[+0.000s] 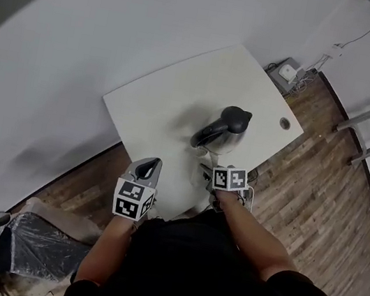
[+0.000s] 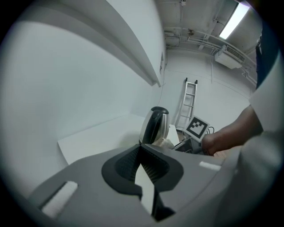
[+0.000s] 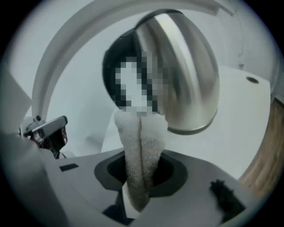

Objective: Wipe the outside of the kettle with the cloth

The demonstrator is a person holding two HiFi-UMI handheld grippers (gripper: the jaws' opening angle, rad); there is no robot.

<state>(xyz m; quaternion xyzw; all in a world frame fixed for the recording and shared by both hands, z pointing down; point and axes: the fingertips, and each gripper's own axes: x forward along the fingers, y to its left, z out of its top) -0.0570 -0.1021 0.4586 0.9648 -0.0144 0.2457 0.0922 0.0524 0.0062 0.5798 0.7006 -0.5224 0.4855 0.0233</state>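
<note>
We are pinching the soft, limp cloth (image 3: 140, 142) in the right gripper (image 1: 215, 169), its end at the lower side of the kettle (image 1: 225, 131), which is standing on the table (image 1: 172, 102). The left gripper (image 2: 141, 148) is hanging pressed together, empty. We are judging the steel slick and the handle the best hold.

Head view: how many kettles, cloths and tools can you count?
Kettle: 1
Cloth: 1
Tools, left tool and right tool: 2
Total: 4
</note>
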